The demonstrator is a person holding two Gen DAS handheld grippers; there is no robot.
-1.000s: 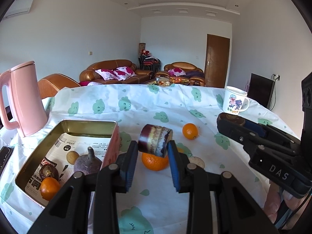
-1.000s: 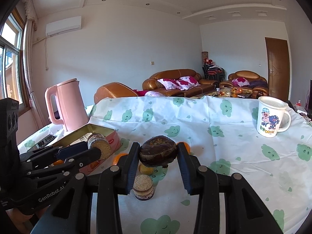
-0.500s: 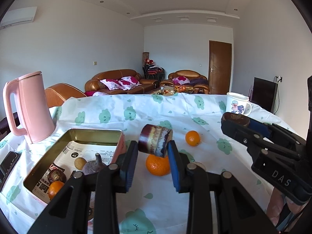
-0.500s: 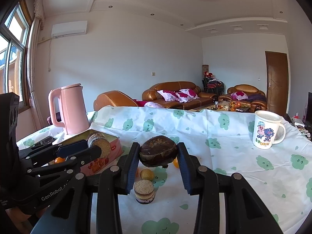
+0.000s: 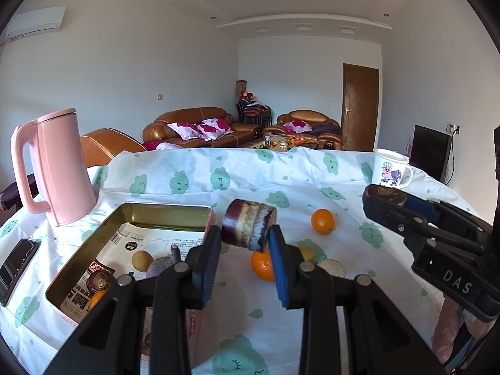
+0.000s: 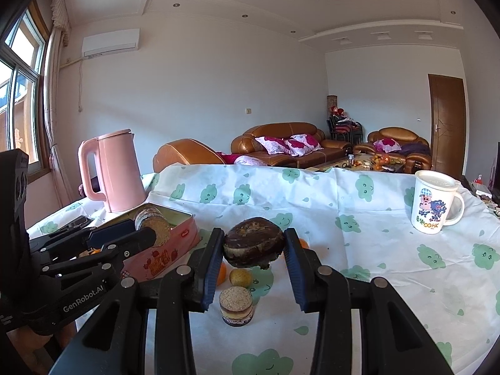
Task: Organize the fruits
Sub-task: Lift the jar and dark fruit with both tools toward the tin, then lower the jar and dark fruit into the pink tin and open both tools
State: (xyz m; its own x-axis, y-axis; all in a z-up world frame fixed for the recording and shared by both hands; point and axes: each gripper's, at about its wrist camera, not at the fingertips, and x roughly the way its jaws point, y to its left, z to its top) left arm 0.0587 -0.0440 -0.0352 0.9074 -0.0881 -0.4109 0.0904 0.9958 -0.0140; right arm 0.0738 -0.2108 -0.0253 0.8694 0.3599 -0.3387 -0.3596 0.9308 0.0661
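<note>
The left tongs (image 5: 244, 243) are squeezing a striped round piece (image 5: 249, 229) in the middle of the frame, up above the tabletop (image 5: 193, 184) and an orange (image 5: 262, 265). The right tongs (image 6: 253, 250) are pinching a dark brown fruit (image 6: 253, 246) mid-frame. The tin (image 5: 165, 217) is sitting at the lower left with fruits inside.

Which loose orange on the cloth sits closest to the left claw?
The bigger orange right behind the left claw, partly hidden by its held cake piece; the other orange lies farther right.
</note>
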